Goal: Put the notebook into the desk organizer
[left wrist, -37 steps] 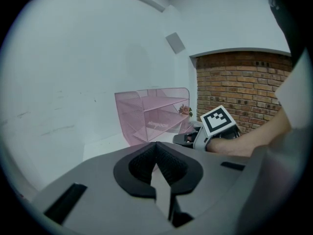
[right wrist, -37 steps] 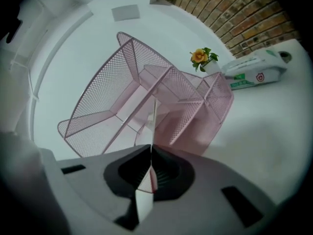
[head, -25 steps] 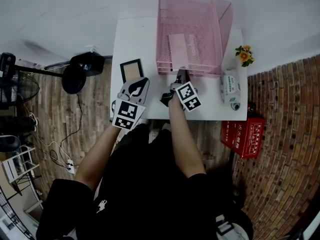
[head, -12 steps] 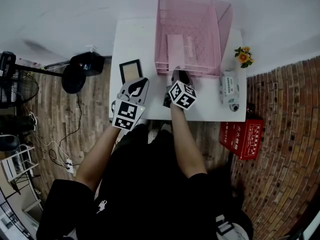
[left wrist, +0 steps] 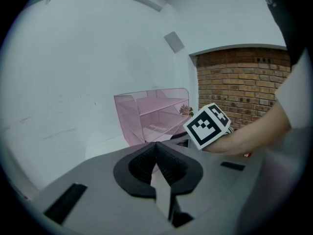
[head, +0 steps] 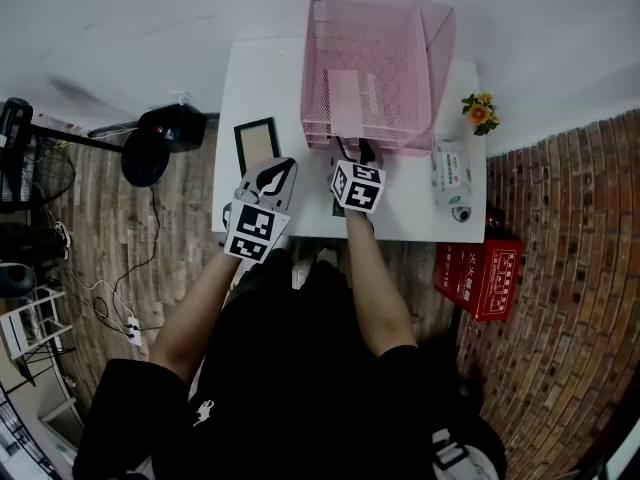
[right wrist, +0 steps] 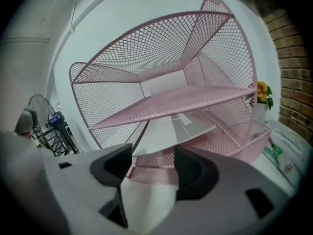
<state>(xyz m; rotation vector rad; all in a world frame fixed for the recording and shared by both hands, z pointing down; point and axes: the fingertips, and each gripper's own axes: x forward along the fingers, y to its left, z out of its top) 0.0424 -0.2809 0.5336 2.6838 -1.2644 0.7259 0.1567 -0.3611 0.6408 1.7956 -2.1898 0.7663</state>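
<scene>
My right gripper (right wrist: 152, 168) is at the mouth of the pink desk organizer (head: 375, 28), jaws just opened wide with nothing between them. The notebook (head: 345, 103) lies on its lower tier. Left gripper (left wrist: 156, 158) jaws are together, empty. White surface (head: 265, 83), wood floor (head: 110, 228), brick wall (head: 580, 268).

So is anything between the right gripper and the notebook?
Nothing visible. The notebook lies in the pink organizer, on a lower tier, straight ahead of the right gripper, whose jaws have just been opening and have nothing between them.

Picture frame (head: 257, 140), flowers (head: 477, 111), green-white pack (head: 447, 173) on table (head: 260, 78).
</scene>
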